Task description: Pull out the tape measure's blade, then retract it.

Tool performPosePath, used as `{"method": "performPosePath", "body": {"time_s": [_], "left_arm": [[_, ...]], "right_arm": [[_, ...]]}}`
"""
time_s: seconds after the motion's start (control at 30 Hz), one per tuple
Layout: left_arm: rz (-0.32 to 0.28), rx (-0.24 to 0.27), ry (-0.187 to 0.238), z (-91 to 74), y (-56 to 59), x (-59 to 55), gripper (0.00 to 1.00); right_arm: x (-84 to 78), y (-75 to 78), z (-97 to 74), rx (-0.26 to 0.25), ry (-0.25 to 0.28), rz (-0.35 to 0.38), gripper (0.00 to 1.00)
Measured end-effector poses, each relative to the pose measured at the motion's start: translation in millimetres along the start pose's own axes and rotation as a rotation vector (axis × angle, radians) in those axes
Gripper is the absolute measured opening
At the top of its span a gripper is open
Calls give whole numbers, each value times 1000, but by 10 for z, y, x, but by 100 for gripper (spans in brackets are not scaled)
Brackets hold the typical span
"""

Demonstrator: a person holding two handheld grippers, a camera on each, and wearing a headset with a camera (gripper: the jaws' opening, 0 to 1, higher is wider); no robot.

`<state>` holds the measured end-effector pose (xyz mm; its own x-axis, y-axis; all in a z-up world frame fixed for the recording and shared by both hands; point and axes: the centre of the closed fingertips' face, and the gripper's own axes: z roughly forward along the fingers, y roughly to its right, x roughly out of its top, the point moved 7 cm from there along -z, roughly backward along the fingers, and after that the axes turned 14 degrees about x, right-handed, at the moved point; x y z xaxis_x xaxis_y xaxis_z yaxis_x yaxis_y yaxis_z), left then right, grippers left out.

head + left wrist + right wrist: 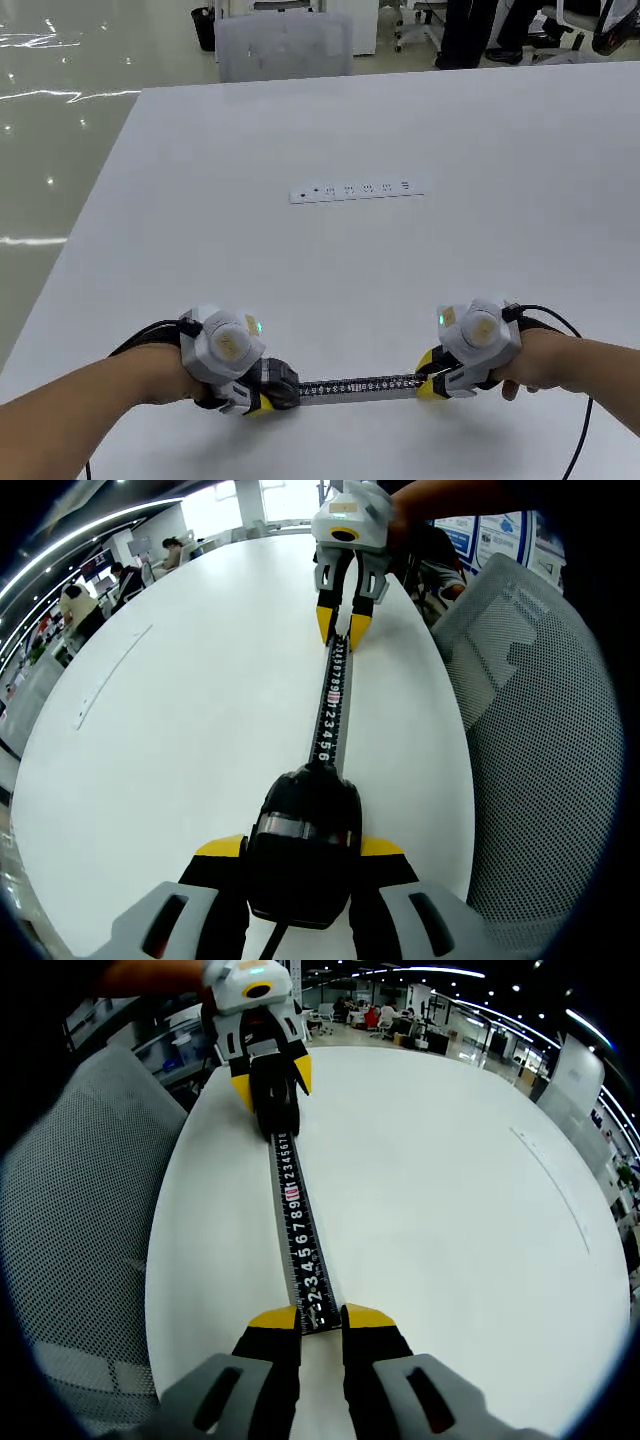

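The left gripper [262,395] has its jaws clamped on the black tape measure case [282,384]. The right gripper [430,384] pinches the free end of the blade [360,386], well apart from the case. The two grippers point at each other, with the forearms entering from either side, low over the white table [350,130]. The blade runs out straight from the case along the tabletop. A power strip [357,189] lies beyond the case, well apart.
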<state>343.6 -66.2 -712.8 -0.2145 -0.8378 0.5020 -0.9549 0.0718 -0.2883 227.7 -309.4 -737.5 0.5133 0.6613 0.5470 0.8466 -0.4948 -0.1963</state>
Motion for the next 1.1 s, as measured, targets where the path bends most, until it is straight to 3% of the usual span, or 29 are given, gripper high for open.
{"method": "performPosePath", "body": {"time_s": [0.9, 1.0, 1.03, 1.1], "left_arm": [[-17, 3, -12, -8, 10, -60, 35], [-19, 2, -29, -11, 17, -94, 35], [47, 4, -51, -14, 20, -158, 34], [18, 22, -23, -7, 41, -164, 34]], "right_arm": [[-264, 21, -213, -8, -26, 33, 14], [-281, 28, -225, -11, -26, 35, 14], [-286, 29, -229, -12, -25, 36, 14], [-290, 31, -231, -13, -26, 36, 14]]}}
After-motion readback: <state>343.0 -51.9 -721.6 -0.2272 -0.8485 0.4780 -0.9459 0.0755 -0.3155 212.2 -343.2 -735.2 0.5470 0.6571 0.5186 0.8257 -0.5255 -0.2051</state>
